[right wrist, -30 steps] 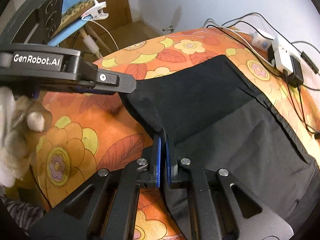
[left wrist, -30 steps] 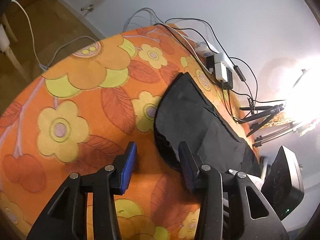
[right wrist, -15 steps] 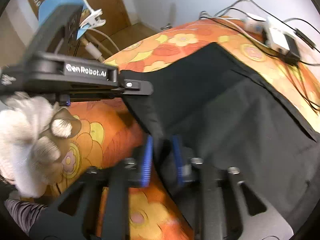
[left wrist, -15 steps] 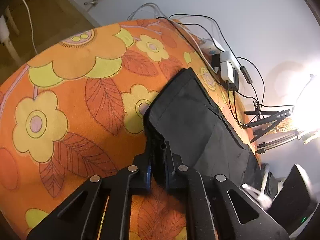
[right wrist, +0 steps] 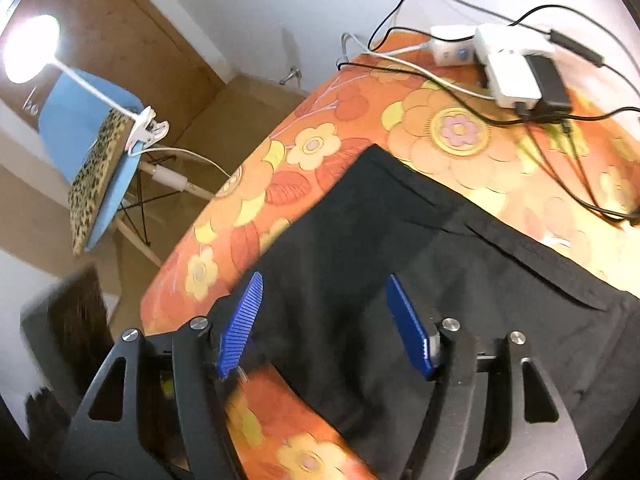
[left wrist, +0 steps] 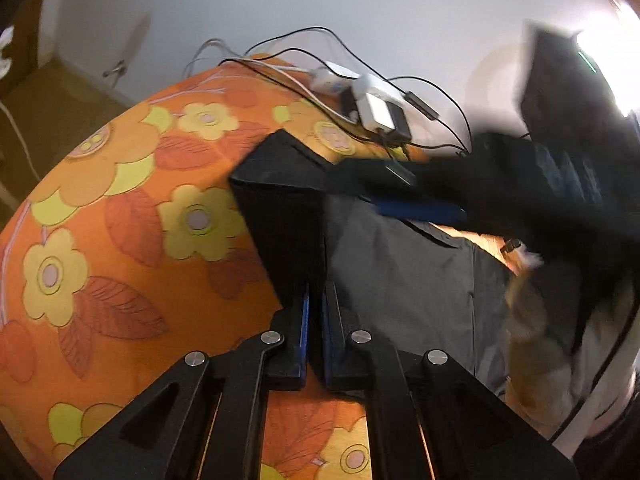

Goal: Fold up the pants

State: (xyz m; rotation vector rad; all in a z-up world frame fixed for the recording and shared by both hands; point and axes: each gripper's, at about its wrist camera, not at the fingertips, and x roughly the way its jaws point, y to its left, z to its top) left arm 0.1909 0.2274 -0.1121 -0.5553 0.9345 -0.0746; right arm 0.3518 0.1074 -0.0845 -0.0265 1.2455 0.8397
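Black pants [right wrist: 400,264] lie spread on a table covered by an orange flowered cloth [left wrist: 120,220], with one squared end reaching toward the table's far corner. One layer already lies over another: a seam line runs across the fabric where a darker panel overlaps the rest (whether this is a finished first fold, I cannot tell).

The left gripper [left wrist: 315,320] is pinched tight on a raised edge of the pants, right at its fingertips, and the cloth rises from the table in a dark, taut flap just ahead of it. To that gripper's right the fabric looks greyer and lies flat.

The right gripper [right wrist: 324,320] has its blue pads [right wrist: 240,324] standing well apart; its jaws have just been opening. The pants lie below and between them, but the pads press on nothing. Seen from the left gripper, it is a blurred dark shape crossing over the pants, ahead and to the right.

Judging from this, the fold is partway through: one hand has let go of its corner, while the other grips its own. Carrying that lifted edge across, and any further folds and smoothing, are not yet done.

Beyond the pants, at the far edge, sit white power adapters [right wrist: 516,68] and tangled black cables [right wrist: 580,184]. Off the table, left of the right gripper, stand a blue chair [right wrist: 80,132] and a clip-on lamp [right wrist: 28,48].
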